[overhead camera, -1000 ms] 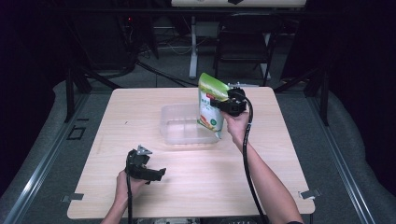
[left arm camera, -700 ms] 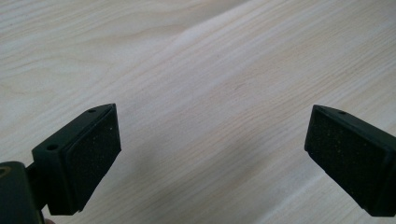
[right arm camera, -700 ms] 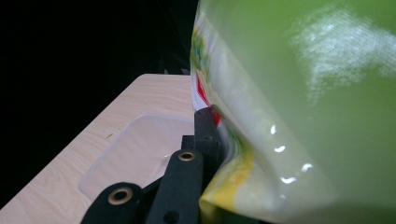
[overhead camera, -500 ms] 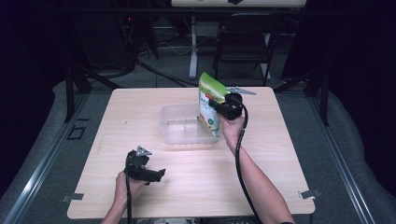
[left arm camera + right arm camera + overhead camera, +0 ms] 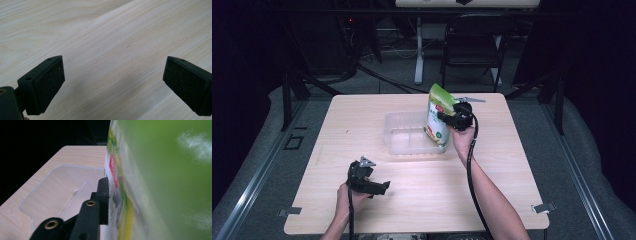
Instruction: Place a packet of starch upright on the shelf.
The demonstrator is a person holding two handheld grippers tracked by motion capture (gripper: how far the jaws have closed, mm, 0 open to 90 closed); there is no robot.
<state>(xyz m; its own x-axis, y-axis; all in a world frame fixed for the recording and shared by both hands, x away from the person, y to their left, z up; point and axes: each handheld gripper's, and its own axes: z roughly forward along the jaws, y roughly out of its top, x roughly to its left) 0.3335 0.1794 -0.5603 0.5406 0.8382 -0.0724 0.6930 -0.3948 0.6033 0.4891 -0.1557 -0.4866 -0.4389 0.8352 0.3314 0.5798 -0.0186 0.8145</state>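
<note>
A green and white pouch point(image 5: 438, 116) stands tilted at the right end of a clear plastic container point(image 5: 393, 136) in the middle of the table. My right gripper point(image 5: 445, 118) reaches in from the right and has the pouch between its jaws. They have just been opening. In the right gripper view one black finger point(image 5: 102, 195) still lies against the pouch point(image 5: 162, 182), and the other is hidden behind it. My left gripper point(image 5: 380, 187) rests near the front left of the table, its pads point(image 5: 51, 82) wide apart over bare wood.
The light wooden table point(image 5: 512, 165) stands on a grey floor with dark surroundings. A chair point(image 5: 472, 50) and a table leg stand behind the far edge. A black cable trails from each gripper along the forearm.
My right hand has sunk a little with the pouch, bringing it lower into the container's right end. The left gripper has kept still.
</note>
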